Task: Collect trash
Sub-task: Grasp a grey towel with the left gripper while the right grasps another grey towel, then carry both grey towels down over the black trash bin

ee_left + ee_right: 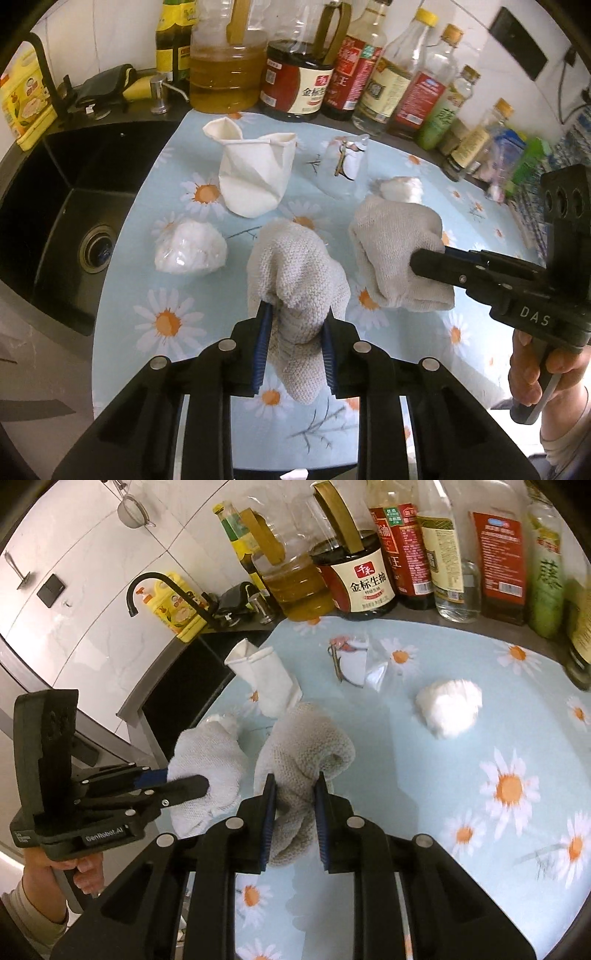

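Blue-padded left tool is clamping one grey cloth; the right tool is clamping a second cloth. Trash is lying ahead on the bench: a crushed cup, a bagged wad, a wrapper and a tissue. Judged best practice: keeping both cloths low and sweeping the litter together without scattering it toward the sink.

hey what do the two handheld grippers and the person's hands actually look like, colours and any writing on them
Both grippers are matte black plastic with silver rivets and ribbed blue pads inside the fingers. The right gripper shows white letters "DAS" on its body; the left gripper reads "GenRobot.AI". Each has a pistol-style handle. The right hand and left hand are bare, with light sleeve cuffs at the wrists.
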Demonstrator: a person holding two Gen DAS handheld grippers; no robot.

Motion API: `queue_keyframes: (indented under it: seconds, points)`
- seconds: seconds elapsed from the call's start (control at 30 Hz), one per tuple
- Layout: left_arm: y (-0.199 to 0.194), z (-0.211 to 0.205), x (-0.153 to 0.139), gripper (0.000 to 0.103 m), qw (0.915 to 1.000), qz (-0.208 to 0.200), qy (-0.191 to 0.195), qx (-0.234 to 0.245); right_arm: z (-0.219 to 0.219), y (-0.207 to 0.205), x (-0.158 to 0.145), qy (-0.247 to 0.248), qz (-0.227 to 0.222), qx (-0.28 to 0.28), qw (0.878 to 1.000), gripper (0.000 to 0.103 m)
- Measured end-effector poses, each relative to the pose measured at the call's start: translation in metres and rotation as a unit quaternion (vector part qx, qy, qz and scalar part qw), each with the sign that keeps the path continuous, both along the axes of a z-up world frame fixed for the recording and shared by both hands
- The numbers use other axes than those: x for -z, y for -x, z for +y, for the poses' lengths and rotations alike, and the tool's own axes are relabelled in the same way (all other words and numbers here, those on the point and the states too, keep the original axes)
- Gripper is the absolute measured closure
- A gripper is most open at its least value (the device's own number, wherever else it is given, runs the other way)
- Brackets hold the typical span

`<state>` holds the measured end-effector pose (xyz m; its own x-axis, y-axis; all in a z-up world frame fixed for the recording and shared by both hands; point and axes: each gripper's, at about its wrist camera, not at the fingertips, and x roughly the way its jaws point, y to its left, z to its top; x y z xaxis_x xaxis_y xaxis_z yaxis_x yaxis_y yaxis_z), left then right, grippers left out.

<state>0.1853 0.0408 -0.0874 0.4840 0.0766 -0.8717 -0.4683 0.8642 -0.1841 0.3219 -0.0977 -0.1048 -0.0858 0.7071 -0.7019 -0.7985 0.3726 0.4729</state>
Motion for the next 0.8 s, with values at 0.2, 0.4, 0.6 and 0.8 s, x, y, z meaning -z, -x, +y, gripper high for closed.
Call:
queue_keyframes:
  seconds: [0.2,0.4,0.6,0.8]
  points:
    - [0.026,-0.003,-0.007,0.08,0.9996,-0.014,0.003,0.025,-0.015,0.034,-0.004,0.006,-0.006,0.026,1.0,0.082]
    - [0.055,-0.003,-0.013,0.08,0.9984,-0.028,0.008,0.05,-0.028,0.074,-0.007,0.011,-0.01,0.052,0.999,0.082]
    - [0.086,-0.003,-0.013,0.08,0.9969,-0.036,0.012,0.069,-0.037,0.111,-0.01,0.013,-0.016,0.069,0.997,0.082]
    - [0.117,-0.005,-0.005,0.08,0.995,-0.036,0.024,0.091,-0.045,0.147,-0.01,0.018,-0.023,0.083,0.996,0.081]
